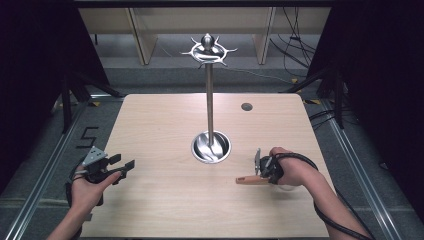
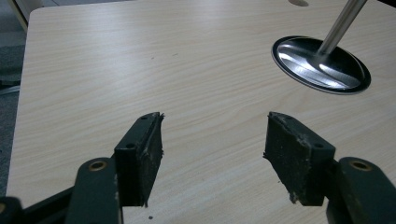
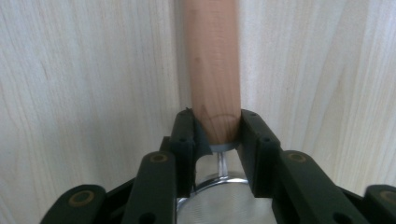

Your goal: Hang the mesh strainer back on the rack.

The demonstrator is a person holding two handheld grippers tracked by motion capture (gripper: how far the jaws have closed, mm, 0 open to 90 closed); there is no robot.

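Two right gripper [image 3: 217,133] jaws pinch a round wooden handle [image 3: 212,65]; left gripper [image 2: 212,154] jaws spread.

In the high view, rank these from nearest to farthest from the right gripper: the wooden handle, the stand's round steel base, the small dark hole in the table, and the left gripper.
1. Wooden handle: clamped in the right gripper, pointing left.
2. Round steel base: table centre, up and left.
3. Small dark hole: far side of the table.
4. Left gripper: across at the left edge.
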